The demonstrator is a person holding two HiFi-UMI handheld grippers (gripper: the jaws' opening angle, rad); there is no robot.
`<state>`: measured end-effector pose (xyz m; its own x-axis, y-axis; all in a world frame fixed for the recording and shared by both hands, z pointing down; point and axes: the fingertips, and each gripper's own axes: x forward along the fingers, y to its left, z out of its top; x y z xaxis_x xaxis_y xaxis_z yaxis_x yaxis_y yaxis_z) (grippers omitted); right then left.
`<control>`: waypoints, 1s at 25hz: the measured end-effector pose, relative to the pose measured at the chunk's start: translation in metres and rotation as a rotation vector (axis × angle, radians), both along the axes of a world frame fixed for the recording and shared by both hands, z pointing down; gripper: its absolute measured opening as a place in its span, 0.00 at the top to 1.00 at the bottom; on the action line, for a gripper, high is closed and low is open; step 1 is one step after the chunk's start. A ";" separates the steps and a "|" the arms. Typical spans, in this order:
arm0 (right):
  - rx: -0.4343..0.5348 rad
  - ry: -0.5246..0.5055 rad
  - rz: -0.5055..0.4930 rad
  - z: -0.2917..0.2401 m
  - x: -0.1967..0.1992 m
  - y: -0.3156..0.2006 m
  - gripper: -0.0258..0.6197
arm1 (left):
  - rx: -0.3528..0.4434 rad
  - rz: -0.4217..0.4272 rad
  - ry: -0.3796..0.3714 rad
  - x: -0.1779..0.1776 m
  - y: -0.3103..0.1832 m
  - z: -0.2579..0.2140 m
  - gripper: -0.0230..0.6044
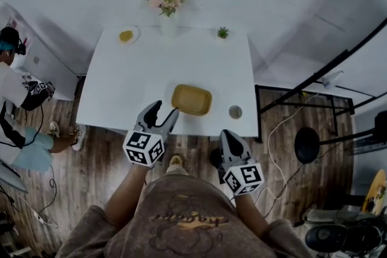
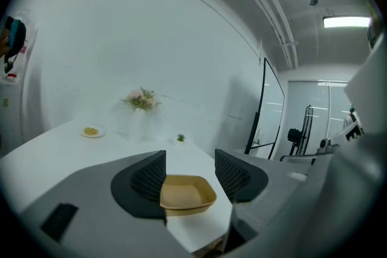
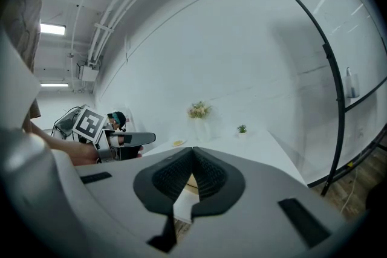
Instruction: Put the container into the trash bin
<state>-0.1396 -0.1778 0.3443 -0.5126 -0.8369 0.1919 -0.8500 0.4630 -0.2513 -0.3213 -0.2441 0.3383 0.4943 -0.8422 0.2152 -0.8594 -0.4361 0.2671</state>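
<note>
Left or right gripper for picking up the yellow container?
Left. The left gripper is open and aimed at the container near the front edge of the table. The right gripper is shut and held back from the table.

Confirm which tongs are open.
The left tongs: jaws stand wide apart, aimed at the tan container. The right tongs are shut, jaws pressed together.

Look: the container point(image 1: 191, 99) was a shallow tan tray with rounded corners, empty inside.
Pose: upright, mouth up, lying flat.
Place: just below the centre of the head view, on the white bench point(image 1: 121, 87), near its front edge.
Left gripper view: low centre of frame.
</note>
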 end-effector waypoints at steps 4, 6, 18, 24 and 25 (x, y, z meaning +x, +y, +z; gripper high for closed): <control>-0.009 -0.004 0.016 0.001 0.003 -0.007 0.97 | -0.027 0.003 -0.023 -0.002 -0.023 0.015 0.59; -0.009 -0.001 0.022 0.002 0.005 -0.010 0.97 | -0.046 0.005 -0.024 -0.003 -0.033 0.023 0.59; -0.032 0.021 0.073 0.015 0.015 -0.030 0.97 | -0.206 0.008 -0.069 -0.005 -0.079 0.105 0.60; -0.056 0.013 0.110 0.019 0.023 -0.040 0.97 | -0.289 0.018 -0.096 -0.002 -0.093 0.145 0.61; -0.060 0.015 0.113 0.021 0.023 -0.041 0.97 | -0.301 0.019 -0.099 -0.002 -0.095 0.150 0.61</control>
<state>-0.1161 -0.2187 0.3655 -0.4120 -0.8760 0.2506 -0.8999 0.3481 -0.2626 -0.3231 -0.3387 0.4886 0.4732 -0.7243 0.5015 -0.8803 -0.3661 0.3018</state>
